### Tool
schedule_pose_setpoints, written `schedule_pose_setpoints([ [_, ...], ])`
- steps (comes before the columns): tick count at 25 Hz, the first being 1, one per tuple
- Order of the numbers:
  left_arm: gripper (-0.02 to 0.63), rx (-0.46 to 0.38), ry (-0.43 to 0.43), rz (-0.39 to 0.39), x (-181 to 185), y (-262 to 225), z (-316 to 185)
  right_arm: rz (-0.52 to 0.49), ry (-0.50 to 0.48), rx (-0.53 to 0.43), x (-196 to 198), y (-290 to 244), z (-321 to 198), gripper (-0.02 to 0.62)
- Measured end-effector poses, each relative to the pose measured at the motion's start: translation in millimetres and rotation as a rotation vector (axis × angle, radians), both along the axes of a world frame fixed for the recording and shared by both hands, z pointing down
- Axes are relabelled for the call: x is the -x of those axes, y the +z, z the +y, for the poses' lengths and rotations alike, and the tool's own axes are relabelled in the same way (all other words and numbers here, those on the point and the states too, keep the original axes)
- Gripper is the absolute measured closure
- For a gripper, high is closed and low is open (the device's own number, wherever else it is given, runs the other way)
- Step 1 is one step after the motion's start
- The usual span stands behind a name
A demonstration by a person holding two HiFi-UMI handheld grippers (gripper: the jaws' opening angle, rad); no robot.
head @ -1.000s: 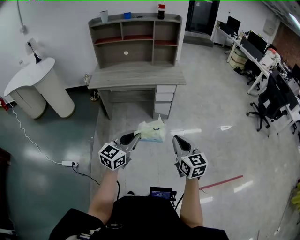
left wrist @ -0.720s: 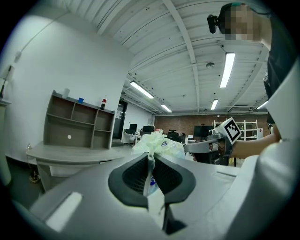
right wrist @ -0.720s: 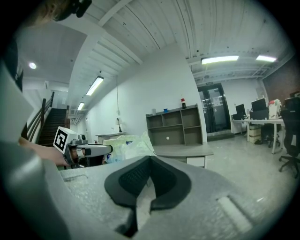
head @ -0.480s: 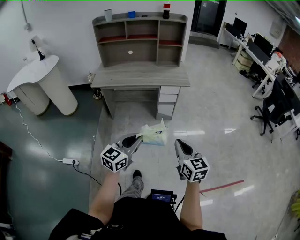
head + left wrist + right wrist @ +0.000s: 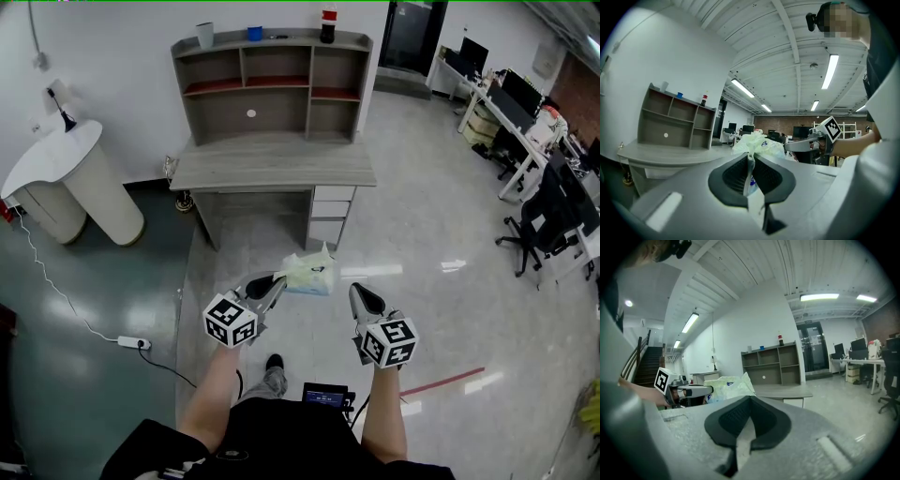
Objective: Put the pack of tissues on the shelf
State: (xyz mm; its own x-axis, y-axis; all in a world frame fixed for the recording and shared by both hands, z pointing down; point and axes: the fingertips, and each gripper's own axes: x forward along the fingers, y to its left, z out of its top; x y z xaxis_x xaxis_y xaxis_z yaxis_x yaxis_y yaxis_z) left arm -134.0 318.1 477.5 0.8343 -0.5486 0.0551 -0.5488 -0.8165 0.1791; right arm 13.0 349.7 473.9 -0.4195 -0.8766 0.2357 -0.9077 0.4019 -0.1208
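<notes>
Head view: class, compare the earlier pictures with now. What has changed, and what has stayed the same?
The person has stepped forward: a shoe now shows below, and the desk with its shelf looks slightly nearer. Unchanged: the left gripper stays shut on the pack of tissues; the right gripper stays shut, empty.

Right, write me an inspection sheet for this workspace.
Surface: desk top, nothing seen on it.
Job's things: pack of tissues held in the air, short of the desk; shelf compartments, nothing seen.
Clutter: cup, blue item and bottle on the shelf's top.
Grippers: left gripper shut on the pack's wrapper; right gripper shut, empty.
Cables: corded power strip on the floor, left.
Surroundings: white stand left; office chairs right.
</notes>
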Motion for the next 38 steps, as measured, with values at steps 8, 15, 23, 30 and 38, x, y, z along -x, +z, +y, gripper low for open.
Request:
schedule_pose_setpoints([
  [8,0.594,0.000,0.032,-0.003,4.0,0.0,-72.6,0.006,0.028,0.006,5.8,-0.9,-69.4,0.595],
  [15,0.594,-0.013,0.050,0.002,17.4,-4.3,-131.6,0.022,0.054,0.010,18.3,-5.5,-122.7,0.595],
  [23,0.594,-0.027,0.072,-0.004,31.6,-2.0,-179.8,0.016,0.077,0.012,33.6,-5.8,-166.3,0.595],
  [30,0.594,-0.007,0.072,0.018,36.0,2.9,-203.5,0.007,0.102,0.044,32.3,4.4,-181.5,0.595],
  [38,0.594,0.005,0.053,0.007,27.5,15.7,-229.6,-0.017,0.102,0.052,23.8,17.5,-206.2,0.595],
])
